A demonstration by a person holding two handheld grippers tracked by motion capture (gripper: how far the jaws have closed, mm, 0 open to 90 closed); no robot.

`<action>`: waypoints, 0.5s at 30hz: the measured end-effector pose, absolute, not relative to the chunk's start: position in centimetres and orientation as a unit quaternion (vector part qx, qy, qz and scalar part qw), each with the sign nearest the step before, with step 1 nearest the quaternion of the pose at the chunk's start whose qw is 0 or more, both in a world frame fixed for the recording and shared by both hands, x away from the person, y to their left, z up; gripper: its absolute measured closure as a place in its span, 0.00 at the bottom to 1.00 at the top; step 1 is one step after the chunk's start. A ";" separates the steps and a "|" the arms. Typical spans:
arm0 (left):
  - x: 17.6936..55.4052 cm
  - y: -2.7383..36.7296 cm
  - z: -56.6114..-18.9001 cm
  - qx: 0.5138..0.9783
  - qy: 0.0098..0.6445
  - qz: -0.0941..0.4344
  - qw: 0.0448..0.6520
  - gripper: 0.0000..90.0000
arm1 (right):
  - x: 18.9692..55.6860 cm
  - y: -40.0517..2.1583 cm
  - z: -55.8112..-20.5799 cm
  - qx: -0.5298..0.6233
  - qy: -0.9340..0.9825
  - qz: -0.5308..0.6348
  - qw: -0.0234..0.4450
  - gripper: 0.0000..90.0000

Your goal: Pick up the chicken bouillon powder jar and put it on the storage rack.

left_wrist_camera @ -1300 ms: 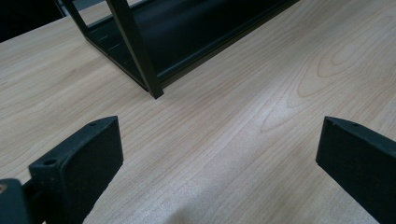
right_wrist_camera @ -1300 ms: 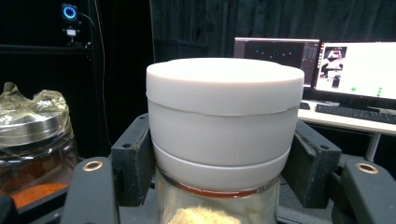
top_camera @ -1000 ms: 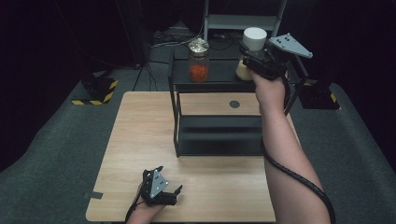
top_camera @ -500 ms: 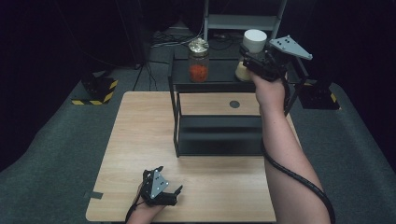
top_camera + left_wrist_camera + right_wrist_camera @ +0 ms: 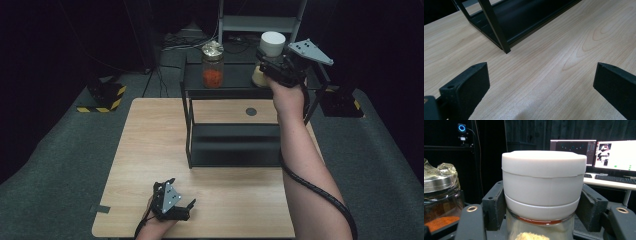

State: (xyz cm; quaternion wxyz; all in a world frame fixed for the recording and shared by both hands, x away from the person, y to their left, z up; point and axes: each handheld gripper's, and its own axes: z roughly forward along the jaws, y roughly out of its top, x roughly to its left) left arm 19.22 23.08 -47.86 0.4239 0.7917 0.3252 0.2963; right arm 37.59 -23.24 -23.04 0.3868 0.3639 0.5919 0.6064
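A glass jar with a wide white lid (image 5: 272, 43) stands on the top shelf of a black rack (image 5: 235, 82). My right gripper (image 5: 267, 65) reaches it from the right. In the right gripper view the jar (image 5: 543, 177) sits between the jaws of the right gripper (image 5: 541, 205). Both pads (image 5: 495, 202) lie against the lid's sides, and the jaws have just been opening a little. Pale crumbly contents show through the glass. My left gripper (image 5: 182, 192) rests at the table's front edge. Seen in its own view, the left gripper (image 5: 541, 80) is open over bare wood.
A second jar with orange powder and a metal lid (image 5: 213, 65) stands left of the white-lidded one on the same shelf, seen close by (image 5: 439, 192). The rack's lower shelf (image 5: 235, 150) sits on the wooden table (image 5: 150, 140). Lit monitors (image 5: 614, 152) stand beyond.
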 end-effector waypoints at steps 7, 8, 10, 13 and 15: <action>19.3 23.1 -47.8 0.792 0.326 0.296 0.424 0.01 | 37.4 -23.3 -22.9 0.373 0.587 0.607 0.384 0.20; 19.3 23.1 -47.8 0.792 0.325 0.296 0.424 0.01 | 37.5 -23.4 -22.9 0.373 0.588 0.609 0.379 0.18; 19.2 23.1 -47.9 0.792 0.325 0.297 0.423 0.01 | 37.4 -23.2 -22.8 0.373 0.593 0.604 0.381 0.13; 19.2 23.0 -47.8 0.793 0.323 0.298 0.422 0.01 | 37.2 -23.1 -22.8 0.374 0.591 0.603 0.383 0.08; 19.2 23.0 -47.8 0.793 0.323 0.298 0.421 0.01 | 37.1 -23.1 -22.8 0.375 0.591 0.604 0.382 0.08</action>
